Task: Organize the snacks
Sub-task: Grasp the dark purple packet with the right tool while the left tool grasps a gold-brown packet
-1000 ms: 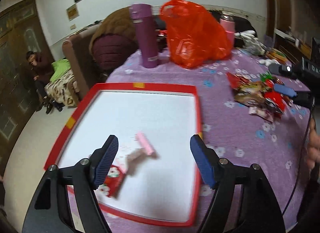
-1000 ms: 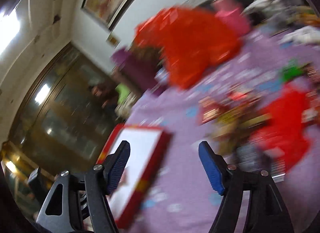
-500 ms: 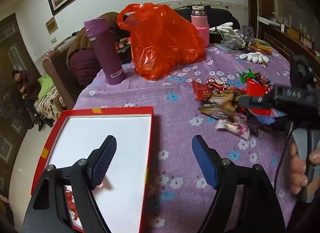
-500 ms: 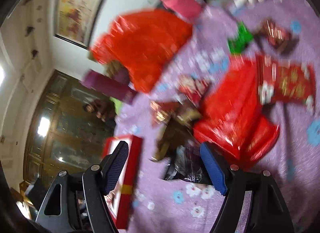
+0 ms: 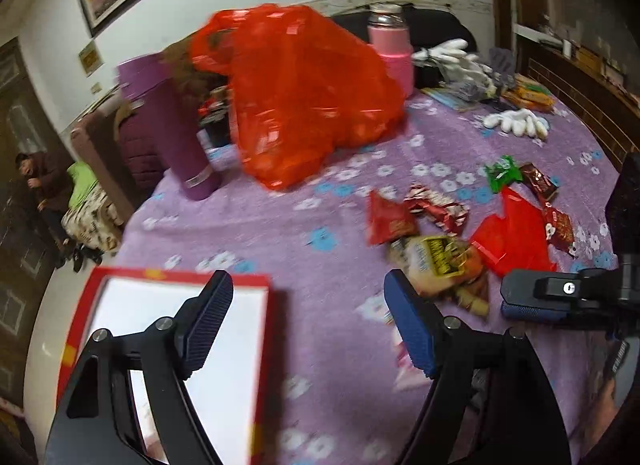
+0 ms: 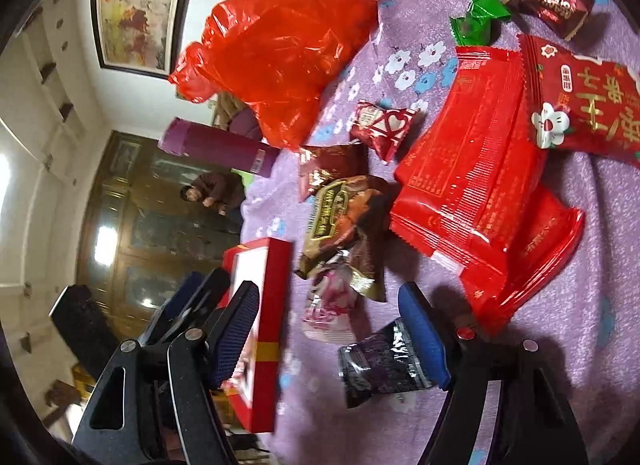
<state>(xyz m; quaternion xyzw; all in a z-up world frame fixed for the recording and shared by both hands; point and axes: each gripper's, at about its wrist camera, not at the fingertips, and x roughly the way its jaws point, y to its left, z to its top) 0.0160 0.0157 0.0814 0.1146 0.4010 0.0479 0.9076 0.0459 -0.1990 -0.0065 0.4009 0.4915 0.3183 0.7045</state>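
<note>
Hovering over a purple flowered tablecloth [image 5: 280, 233], the left gripper [image 5: 308, 325] and right gripper [image 6: 332, 333] both stand with jaws spread and nothing clasped; the right's have just been narrowing slightly, with a dark snack packet [image 6: 380, 365] lying on the cloth between them, untouched. The snack pile [image 6: 460, 169] lies just beside the red-rimmed tray [image 5: 180, 277], near an orange plastic bag [image 5: 304, 97].

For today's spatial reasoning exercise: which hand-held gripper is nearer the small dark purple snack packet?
Right. The right hand-held gripper has the dark purple packet between its open fingers, untouched. The left hand-held gripper hangs over the red tray's edge, farther off.
</note>
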